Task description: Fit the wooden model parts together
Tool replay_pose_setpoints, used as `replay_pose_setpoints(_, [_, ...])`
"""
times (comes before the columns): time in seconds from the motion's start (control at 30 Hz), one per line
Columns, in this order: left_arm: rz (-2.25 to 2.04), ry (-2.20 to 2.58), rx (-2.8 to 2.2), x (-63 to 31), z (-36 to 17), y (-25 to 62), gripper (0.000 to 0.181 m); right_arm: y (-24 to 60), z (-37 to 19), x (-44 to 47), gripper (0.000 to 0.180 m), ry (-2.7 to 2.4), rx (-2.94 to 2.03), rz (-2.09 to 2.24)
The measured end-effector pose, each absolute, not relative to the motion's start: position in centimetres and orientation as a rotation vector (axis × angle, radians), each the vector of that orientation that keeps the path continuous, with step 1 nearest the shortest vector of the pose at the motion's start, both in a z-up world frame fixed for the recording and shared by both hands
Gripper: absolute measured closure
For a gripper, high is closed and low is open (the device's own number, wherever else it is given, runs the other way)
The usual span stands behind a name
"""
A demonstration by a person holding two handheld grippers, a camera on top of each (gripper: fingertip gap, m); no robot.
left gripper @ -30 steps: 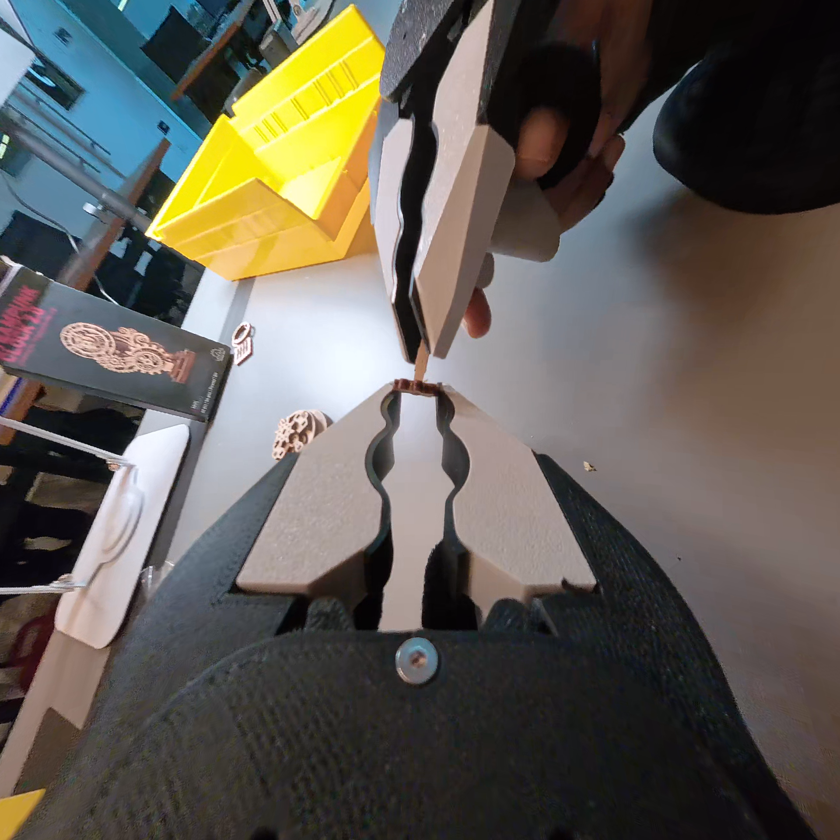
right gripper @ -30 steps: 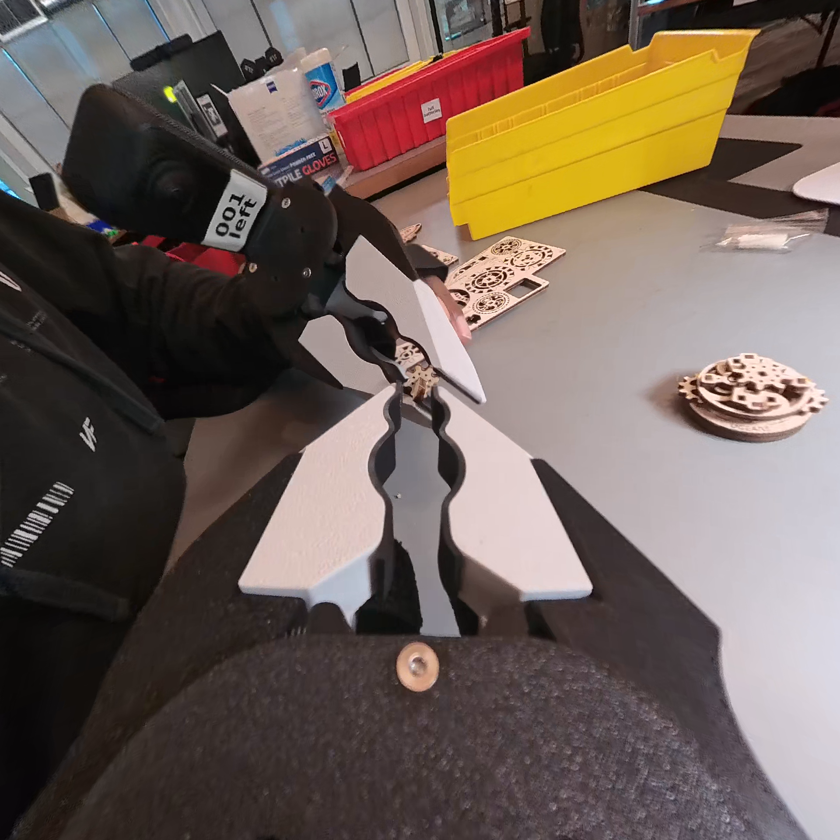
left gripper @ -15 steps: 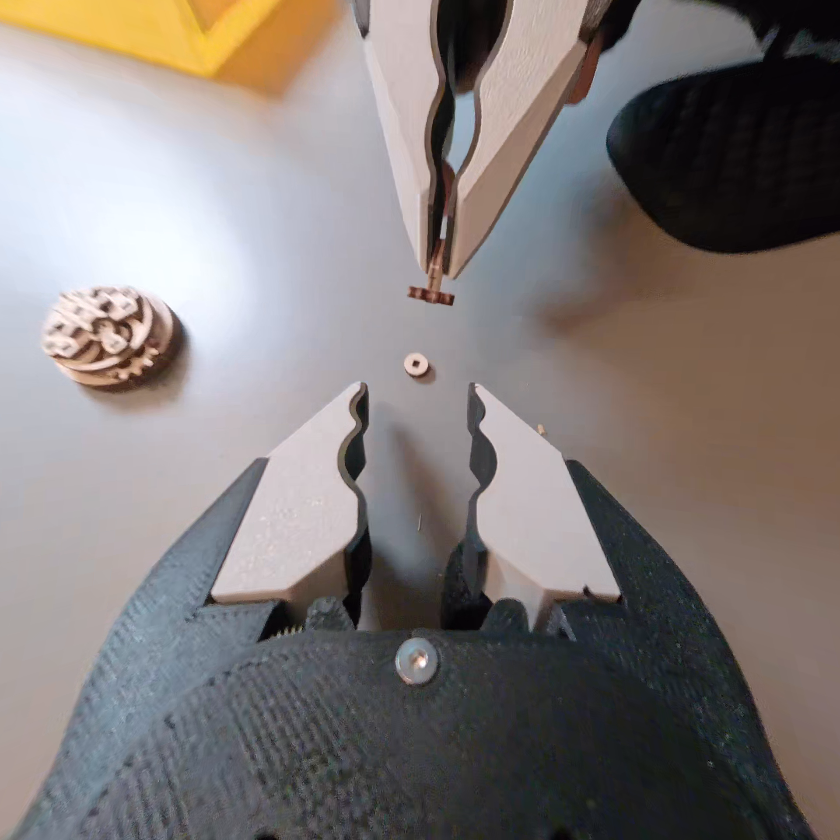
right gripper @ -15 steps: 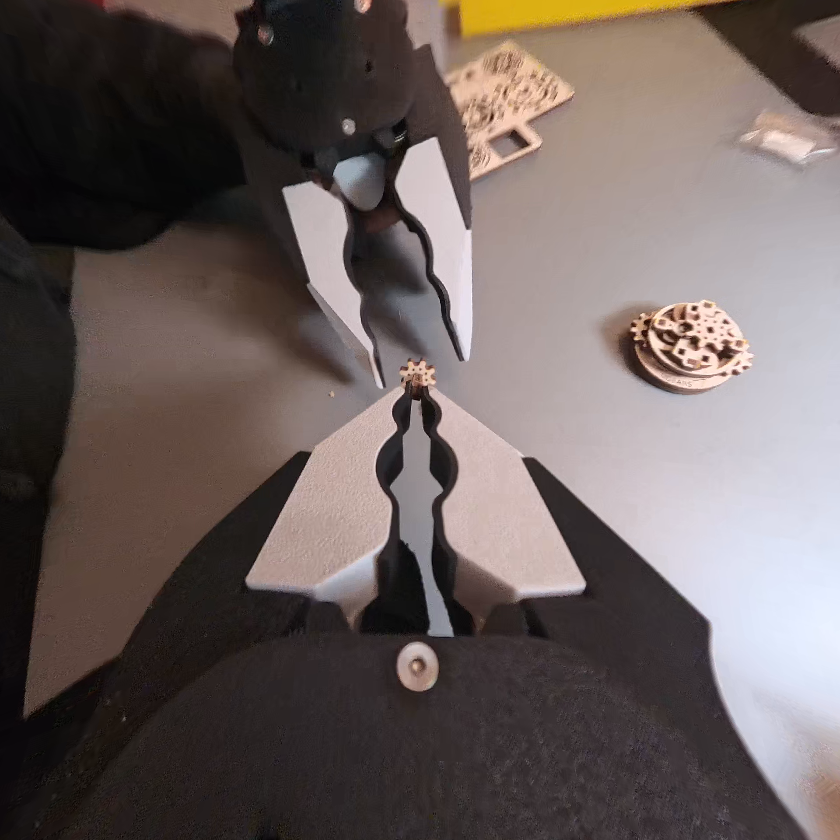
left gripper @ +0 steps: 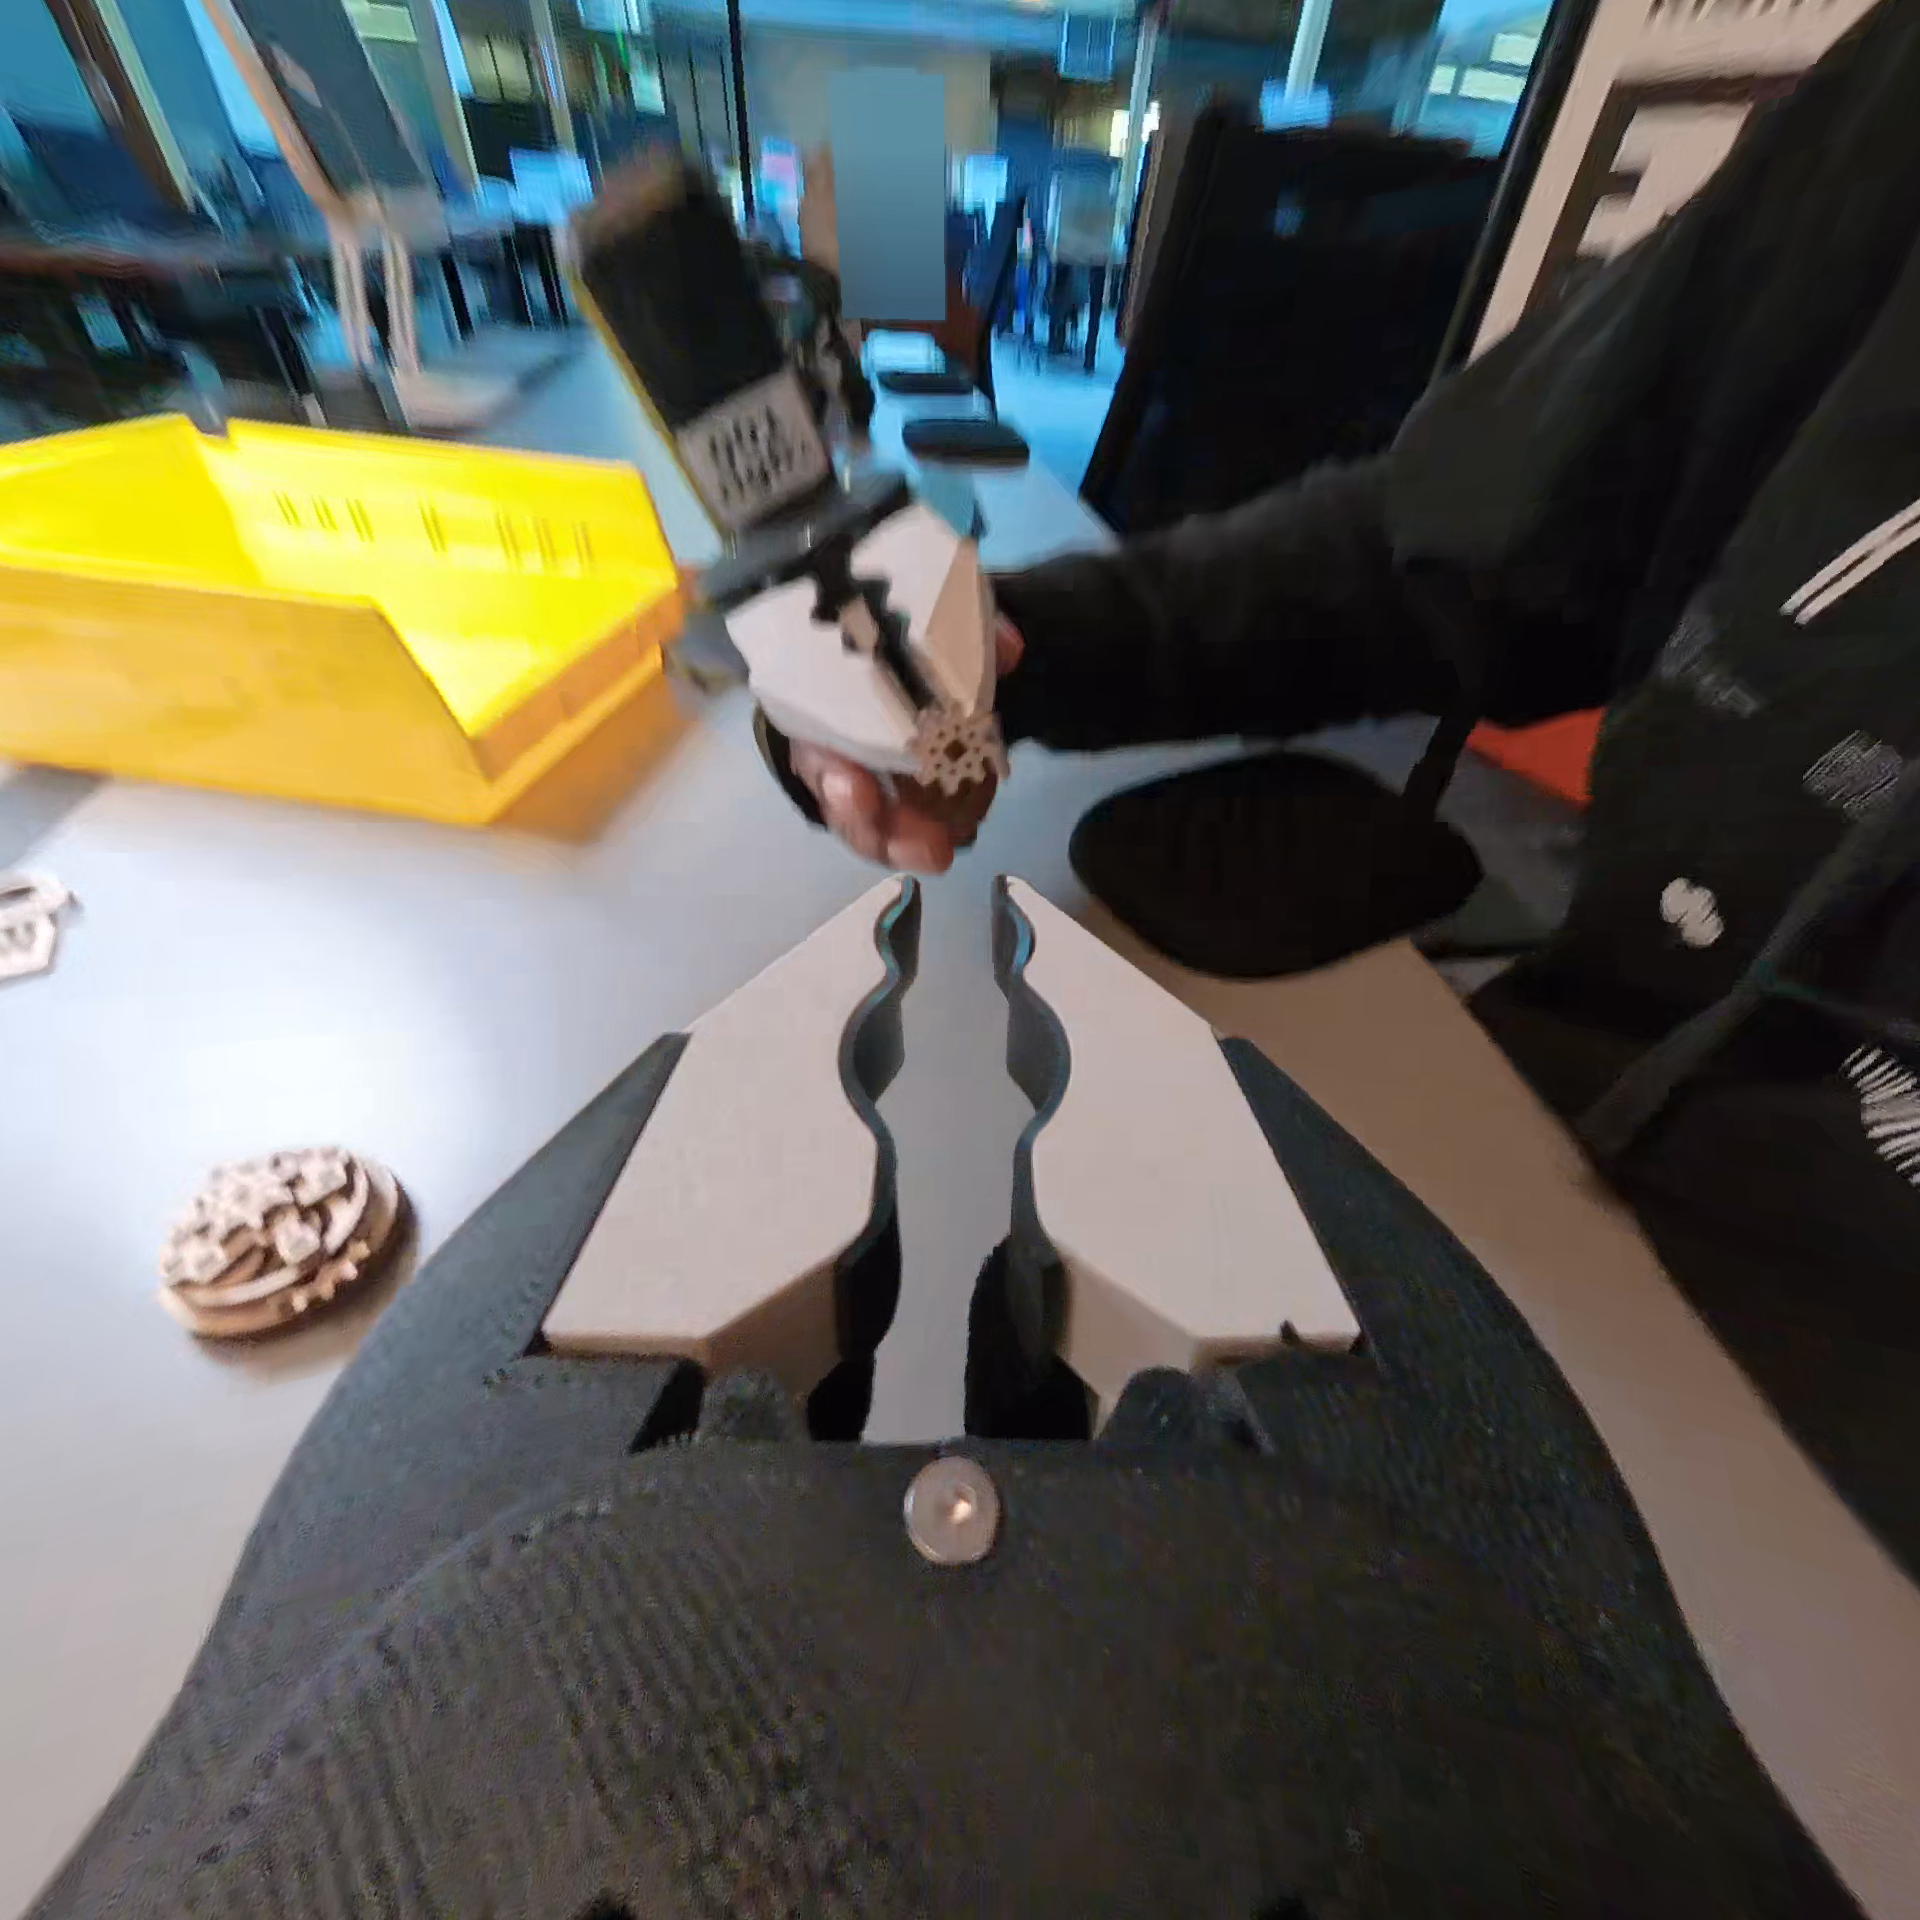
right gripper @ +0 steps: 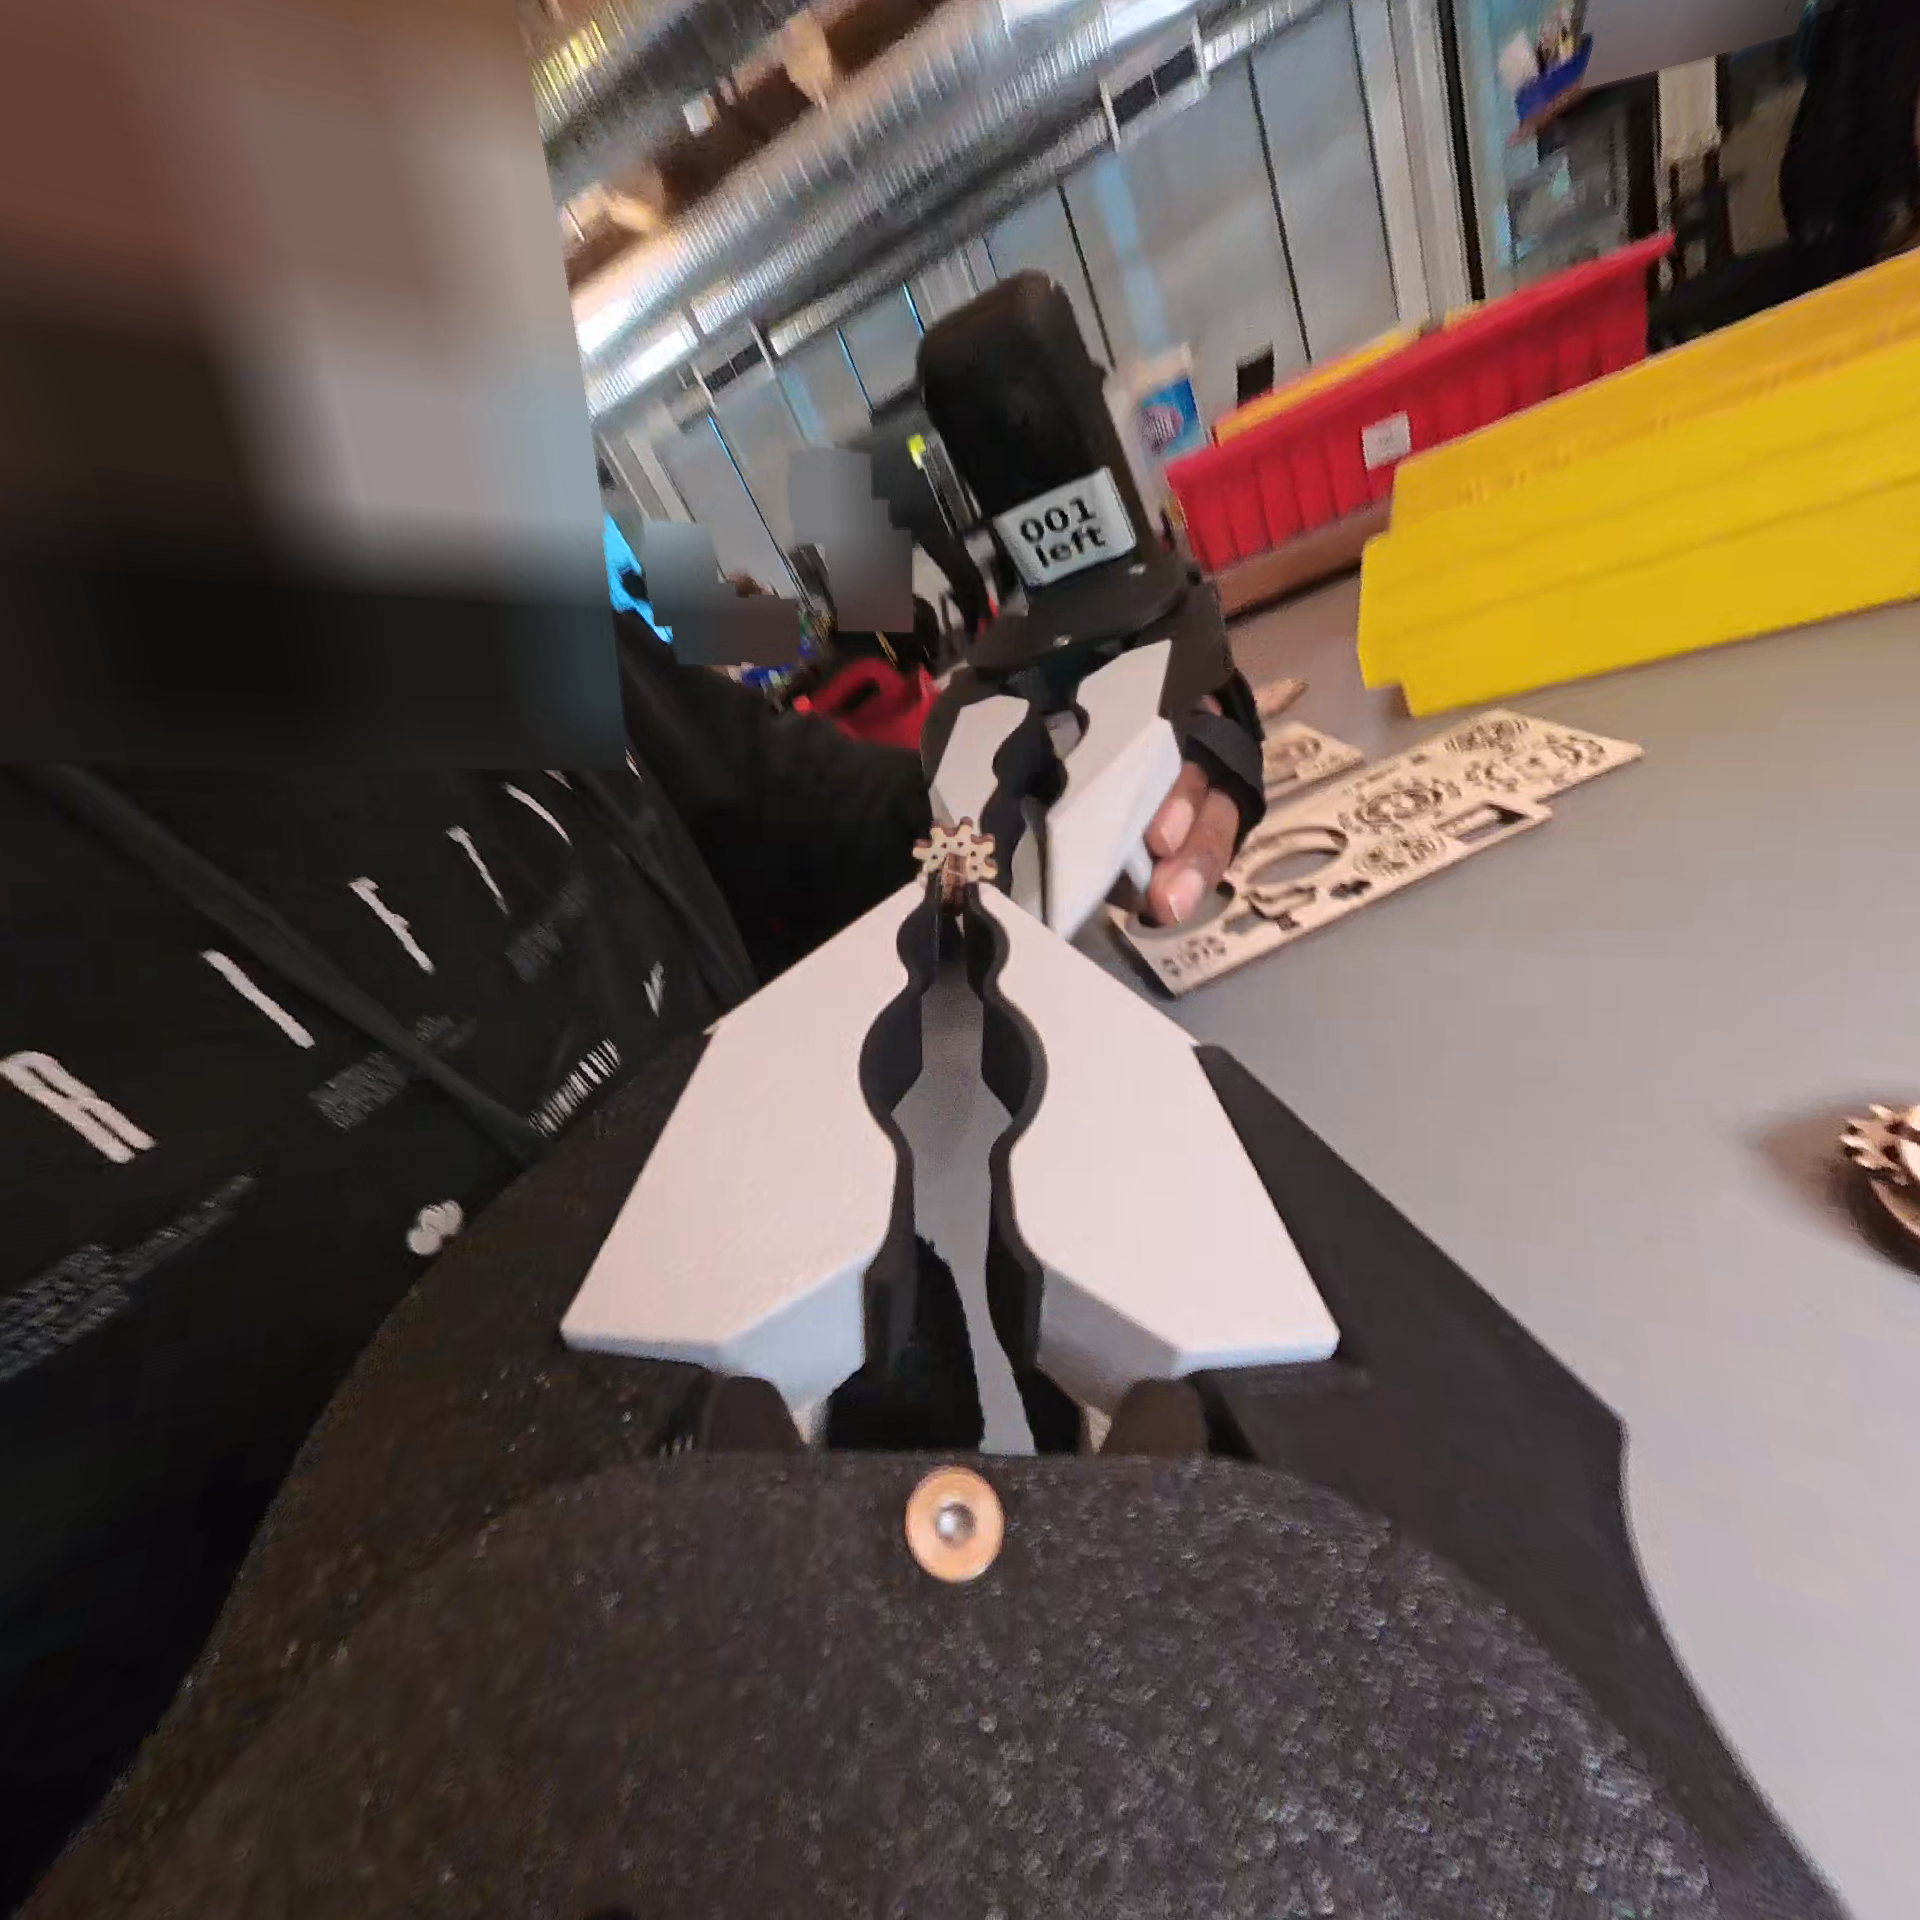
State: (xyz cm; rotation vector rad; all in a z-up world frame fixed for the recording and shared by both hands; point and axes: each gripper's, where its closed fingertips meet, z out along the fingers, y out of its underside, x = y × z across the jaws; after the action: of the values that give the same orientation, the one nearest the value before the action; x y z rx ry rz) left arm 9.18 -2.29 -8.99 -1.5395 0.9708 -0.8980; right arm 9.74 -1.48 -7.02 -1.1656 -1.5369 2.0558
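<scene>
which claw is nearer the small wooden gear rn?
Right. The right claw is shut on the small wooden gear, pinching its stem at the tips. The left claw is empty, slightly parted, short of it.

The left gripper [left gripper: 956,883], with pale grey wavy-edged fingers on a black textured body, is held above the grey table [left gripper: 416,987] with a narrow empty gap between its tips. Just beyond them, the right gripper [left gripper: 951,727], blurred and held in a person's hand [left gripper: 883,805], pinches a small toothed wooden gear [left gripper: 958,750] at its tips. A round stack of assembled wooden gears [left gripper: 281,1236] lies on the table to the left. A yellow plastic bin [left gripper: 312,613] stands farther back.
</scene>
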Motion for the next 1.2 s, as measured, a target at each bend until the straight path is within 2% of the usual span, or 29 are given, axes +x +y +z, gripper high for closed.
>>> replay_pose_setpoints(0.17, [-0.878,0.917,-1.421,9.2,-5.7,-2.9,0.176,-1.6,-5.5,10.1,0.179,-1.415,-1.099,2.196])
replay_pose_setpoints(0.53, [-0.832,0.887,-1.428,9.1,-5.4,-2.8,0.173,-2.5,-5.4,9.2,0.179,-1.444,-1.078,2.155])
replay_pose_setpoints(1.2, [-0.893,0.814,-1.485,8.9,-6.1,-2.6,0.174,-2.4,-6.3,8.9,0.179,-1.583,-1.037,1.584])
